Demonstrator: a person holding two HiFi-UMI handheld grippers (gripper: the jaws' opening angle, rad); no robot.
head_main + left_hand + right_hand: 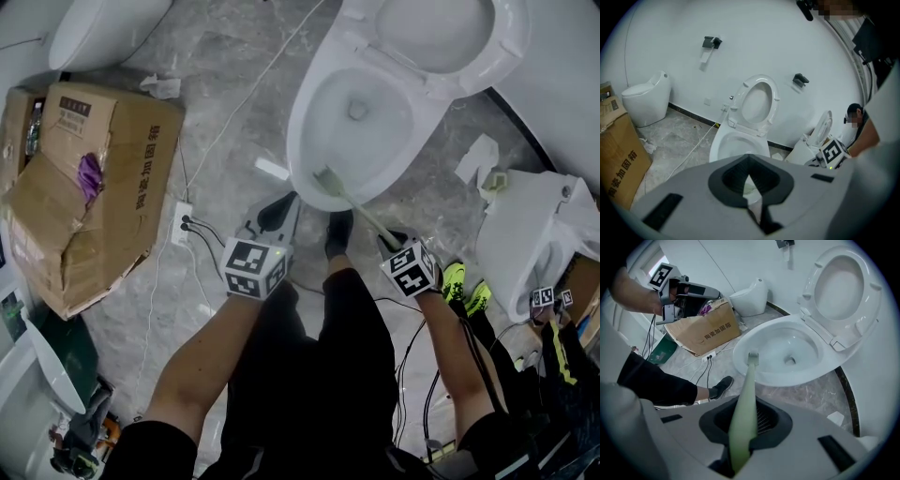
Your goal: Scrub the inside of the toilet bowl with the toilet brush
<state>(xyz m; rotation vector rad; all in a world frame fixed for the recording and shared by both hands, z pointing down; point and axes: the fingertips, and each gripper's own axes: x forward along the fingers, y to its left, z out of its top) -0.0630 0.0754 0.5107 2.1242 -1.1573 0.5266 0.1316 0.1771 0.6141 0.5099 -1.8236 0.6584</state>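
In the right gripper view, my right gripper (743,430) has its jaws clamped on the pale green toilet brush (746,394). The head view places the brush head inside the toilet bowl (302,131), by the near rim. My left gripper (749,200) is closed on nothing. On the grey marble floor (225,84) a cardboard box (103,197) lies to the left, with cables (202,230) beside it.

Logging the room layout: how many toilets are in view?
3: the open toilet ahead; the left toilet past the box; the right toilet. White shapes at the head view's edges may be more.
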